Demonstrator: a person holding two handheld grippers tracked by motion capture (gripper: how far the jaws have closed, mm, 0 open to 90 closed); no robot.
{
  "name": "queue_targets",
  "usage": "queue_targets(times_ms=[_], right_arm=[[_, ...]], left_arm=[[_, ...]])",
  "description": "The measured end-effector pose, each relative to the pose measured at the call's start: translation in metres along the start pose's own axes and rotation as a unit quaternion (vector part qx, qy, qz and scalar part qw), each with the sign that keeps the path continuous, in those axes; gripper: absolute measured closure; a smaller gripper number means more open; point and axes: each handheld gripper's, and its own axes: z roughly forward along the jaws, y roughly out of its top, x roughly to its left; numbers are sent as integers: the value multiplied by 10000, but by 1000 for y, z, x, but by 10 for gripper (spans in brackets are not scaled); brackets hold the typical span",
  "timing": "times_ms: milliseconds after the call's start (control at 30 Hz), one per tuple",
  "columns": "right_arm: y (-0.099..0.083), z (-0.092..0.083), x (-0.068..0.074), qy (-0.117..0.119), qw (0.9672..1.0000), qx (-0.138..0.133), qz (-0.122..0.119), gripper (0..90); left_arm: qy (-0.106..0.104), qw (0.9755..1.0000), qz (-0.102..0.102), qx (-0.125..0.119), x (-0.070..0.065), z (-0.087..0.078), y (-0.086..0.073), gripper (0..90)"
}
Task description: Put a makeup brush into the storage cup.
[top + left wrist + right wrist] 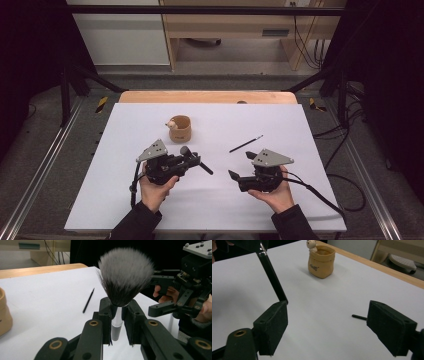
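Left claw (pixel 192 161) pinches a makeup brush (pixel 124 277) by its silver ferrule, with the bristle head above the jaws in the left gripper view and the black handle (pixel 205 168) pointing toward the right claw (pixel 241 166). Right claw stands spread with nothing between its pads. On the white bench (pixel 130 130) a thin black pencil (pixel 246 143) lies beyond the right claw, and a tan pot (pixel 180 128) with a small figure on its rim stands farther back.
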Motion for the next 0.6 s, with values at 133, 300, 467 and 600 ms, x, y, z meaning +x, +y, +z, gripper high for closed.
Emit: queue_targets(times_ms=[133, 300, 467, 600], right_arm=[[0, -4, -4, -80, 9999, -48, 76, 149], [-1, -8, -11, -209, 9994, -81, 278, 117], [-1, -14, -16, -327, 9987, -149, 368, 91], [-2, -17, -20, -381, 9983, -183, 408, 80]], left_arm=[[71, 10000, -15, -6, 3, -5, 2, 765], [193, 9998, -23, 3, 6, -10, 3, 765], [297, 9995, -53, 17, 9, -15, 6, 765], [372, 9993, -76, 8, 11, -19, 8, 765]])
